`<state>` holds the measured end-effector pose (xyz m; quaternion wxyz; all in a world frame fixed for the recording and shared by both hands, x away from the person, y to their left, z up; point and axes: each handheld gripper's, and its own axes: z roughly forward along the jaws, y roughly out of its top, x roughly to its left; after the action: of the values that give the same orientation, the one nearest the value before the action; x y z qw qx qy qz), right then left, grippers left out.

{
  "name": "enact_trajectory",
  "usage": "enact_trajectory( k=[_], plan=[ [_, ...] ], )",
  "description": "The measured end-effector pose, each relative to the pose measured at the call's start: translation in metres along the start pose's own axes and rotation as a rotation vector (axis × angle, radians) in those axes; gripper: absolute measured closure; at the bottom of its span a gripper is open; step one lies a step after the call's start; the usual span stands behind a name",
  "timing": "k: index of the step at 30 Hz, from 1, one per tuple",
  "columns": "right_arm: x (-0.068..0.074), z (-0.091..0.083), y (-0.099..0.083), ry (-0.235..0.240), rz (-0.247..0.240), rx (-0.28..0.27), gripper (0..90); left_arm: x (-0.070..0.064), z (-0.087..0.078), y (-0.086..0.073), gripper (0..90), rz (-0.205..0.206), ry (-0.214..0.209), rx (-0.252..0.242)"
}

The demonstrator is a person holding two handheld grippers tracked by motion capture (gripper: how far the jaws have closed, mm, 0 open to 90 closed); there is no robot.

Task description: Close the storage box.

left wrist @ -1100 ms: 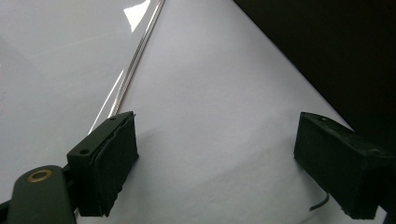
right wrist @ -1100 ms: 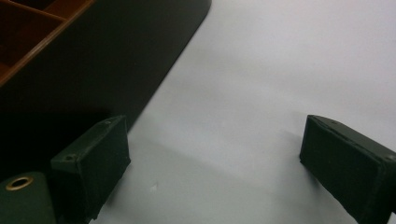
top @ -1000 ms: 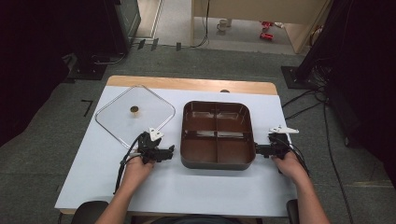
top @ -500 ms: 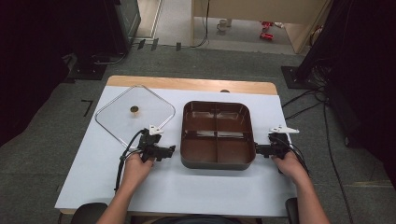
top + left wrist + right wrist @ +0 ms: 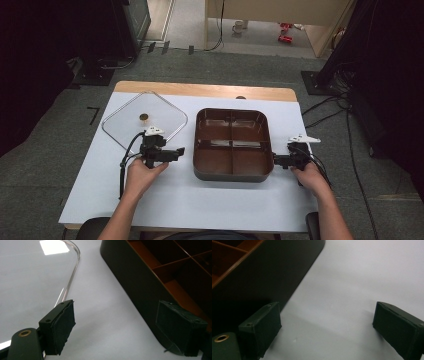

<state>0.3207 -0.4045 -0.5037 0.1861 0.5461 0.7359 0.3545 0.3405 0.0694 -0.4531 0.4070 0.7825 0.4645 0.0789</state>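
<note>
White table (image 5: 220,200) meets brown tray (image 5: 233,145), its far compartments cropped.

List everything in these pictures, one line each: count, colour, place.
tray: one, dark brown, four compartments, middle of the table, nothing in it.
glass lid: one, clear with a small brown knob, flat on the table left of the tray.
table: one, white cover, bare wood strip along the far edge.
cans: two or so, red, on the floor beyond the table; too small to tell more.
cup: one, white, on the floor near the cans.
left gripper: one, black, jaws open, between lid and tray.
right gripper: one, black, jaws open, at the tray's right side.
hands: two, each holding a gripper.
</note>
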Motion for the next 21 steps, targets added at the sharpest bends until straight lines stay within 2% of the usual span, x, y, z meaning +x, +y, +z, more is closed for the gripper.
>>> enact_trajectory(
  k=[7,10,17,21],
  plan=[
    [-0.001,0.0,0.0,0.005,0.003,0.0,7.1,0.003,0.0,0.013,22.0,0.046,0.079,0.004],
    [-0.001,0.0,0.0,0.005,0.003,0.0,7.1,0.007,0.0,0.016,22.6,0.043,0.091,-0.001],
    [0.0,0.0,0.0,0.003,0.002,-0.001,7.1,0.025,-0.001,0.029,24.6,0.004,0.13,-0.018],
    [0.0,0.0,0.0,0.003,0.001,0.0,7.2,0.031,-0.001,0.034,24.7,0.006,0.149,-0.009]
  ],
)
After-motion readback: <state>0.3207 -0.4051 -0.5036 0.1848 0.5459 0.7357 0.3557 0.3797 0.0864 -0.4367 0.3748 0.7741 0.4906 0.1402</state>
